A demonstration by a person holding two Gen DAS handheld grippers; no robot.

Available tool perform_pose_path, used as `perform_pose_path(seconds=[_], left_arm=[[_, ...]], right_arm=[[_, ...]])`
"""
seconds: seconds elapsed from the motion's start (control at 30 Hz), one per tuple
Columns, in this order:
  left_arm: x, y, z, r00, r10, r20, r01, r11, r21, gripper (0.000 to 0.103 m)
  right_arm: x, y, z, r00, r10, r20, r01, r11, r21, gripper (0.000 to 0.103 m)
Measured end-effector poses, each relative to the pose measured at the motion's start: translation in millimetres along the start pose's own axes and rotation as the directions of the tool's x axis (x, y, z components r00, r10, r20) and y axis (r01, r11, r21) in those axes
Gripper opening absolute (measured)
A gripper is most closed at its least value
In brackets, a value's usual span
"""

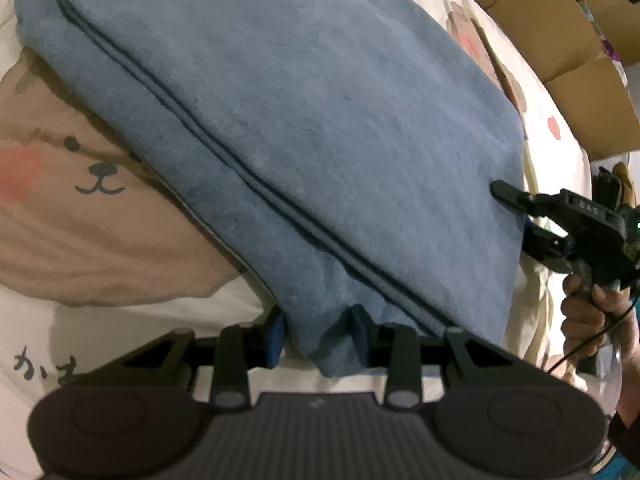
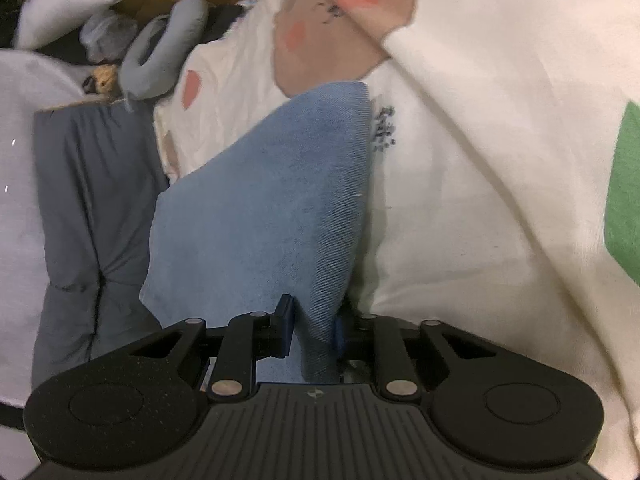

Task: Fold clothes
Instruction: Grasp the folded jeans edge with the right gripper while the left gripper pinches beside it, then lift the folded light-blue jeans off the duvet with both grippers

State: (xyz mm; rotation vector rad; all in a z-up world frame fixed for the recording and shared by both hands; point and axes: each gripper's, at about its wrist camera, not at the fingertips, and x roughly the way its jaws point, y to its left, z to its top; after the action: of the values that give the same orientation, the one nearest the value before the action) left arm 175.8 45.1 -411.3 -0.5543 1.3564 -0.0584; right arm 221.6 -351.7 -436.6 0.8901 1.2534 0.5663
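Observation:
A blue garment (image 1: 304, 120) with dark seam lines lies spread over a cream bedsheet (image 1: 120, 240) printed with bears. My left gripper (image 1: 318, 336) is shut on the garment's near edge, cloth bunched between its blue pads. My right gripper (image 1: 516, 216) shows at the right in the left wrist view, clamped on the garment's right edge, held by a hand. In the right wrist view the right gripper (image 2: 312, 328) pinches a fold of the blue garment (image 2: 272, 200), which rises like a tent ahead of it.
Cardboard boxes (image 1: 560, 40) stand beyond the bed. In the right wrist view a grey cushion (image 2: 88, 208), a grey neck pillow (image 2: 160, 48) and white bags (image 2: 64, 4) lie at the left. The cream bedsheet (image 2: 480, 160) fills the right.

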Motion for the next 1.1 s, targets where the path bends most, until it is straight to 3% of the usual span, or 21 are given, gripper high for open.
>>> perform_pose_path(seconds=[0.03,0.1,0.17,0.53,0.8,1.1], left_arm=[[0,1,0,1.0,-0.006,0.004,0.006,1.0,-0.013,0.029],[0,0,1,1.0,-0.012,0.012,0.012,1.0,-0.024,0.025],[-2,-1,0,1.0,-0.013,0.014,0.013,1.0,-0.02,0.024],[-33,-7,-20,0.996,-0.086,0.021,0.086,0.996,0.002,0.02],[-49,-23,-30,0.985,-0.169,0.026,0.169,0.985,0.03,0.02],[-38,-58,-27,0.968,-0.248,-0.04,0.251,0.949,0.189,0.023]], right_arm=[[0,-1,1,1.0,0.006,-0.003,-0.006,1.0,0.016,0.022],[0,-2,2,1.0,0.007,-0.004,-0.007,0.999,0.038,0.008],[-3,1,1,1.0,0.001,0.004,-0.001,0.999,0.046,0.006],[-32,49,20,0.999,-0.003,0.043,0.004,0.999,-0.031,0.005],[-59,88,58,0.997,-0.069,0.036,0.073,0.986,-0.151,0.005],[-90,91,88,0.982,-0.182,0.05,0.188,0.964,-0.187,0.005]])
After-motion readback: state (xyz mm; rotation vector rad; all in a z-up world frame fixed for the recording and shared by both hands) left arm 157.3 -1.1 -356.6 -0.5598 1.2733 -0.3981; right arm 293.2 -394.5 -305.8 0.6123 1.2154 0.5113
